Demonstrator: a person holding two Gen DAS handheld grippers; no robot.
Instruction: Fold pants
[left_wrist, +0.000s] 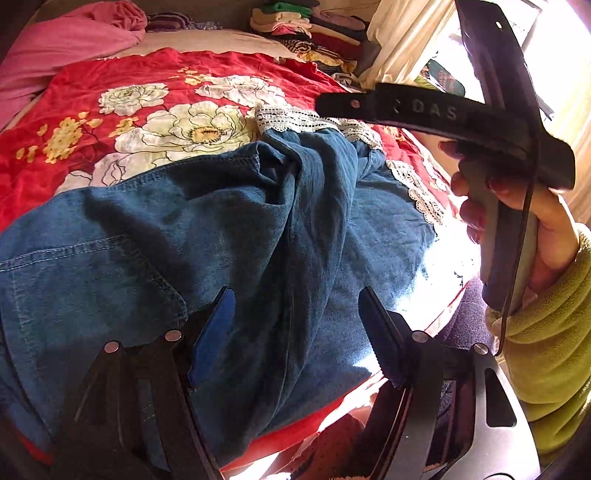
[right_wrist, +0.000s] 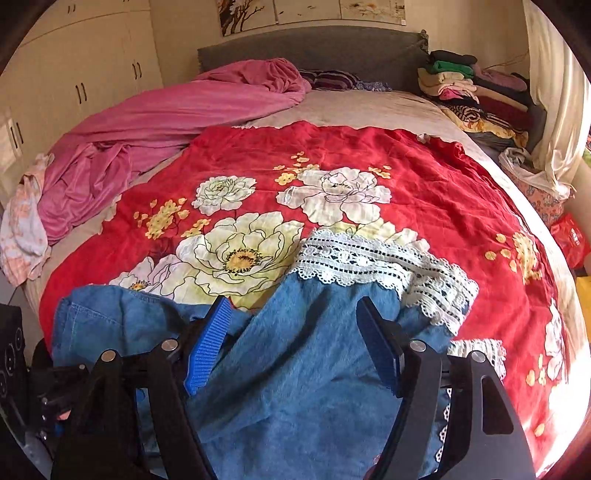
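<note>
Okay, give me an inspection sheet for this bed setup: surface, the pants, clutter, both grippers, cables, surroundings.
Surface: red floral bedspread over a grey sheet.
Job's things: blue denim pants with white lace hems, lying rumpled on the near edge.
Clutter: pink blanket bunched at the far left; stack of folded clothes at the headboard corner.
Grippers: left gripper open above the denim, gripping nothing; right gripper open, pants below, not pinched.
Cables: thin black cord along the right handle.
Surroundings: cupboards, curtain, wall pictures.

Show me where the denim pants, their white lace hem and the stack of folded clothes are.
denim pants (left_wrist: 207, 221): left wrist view, on the upper leg fabric.
white lace hem (right_wrist: 354, 258): right wrist view, on the lace band.
stack of folded clothes (right_wrist: 476, 96): right wrist view, on its middle.
</note>
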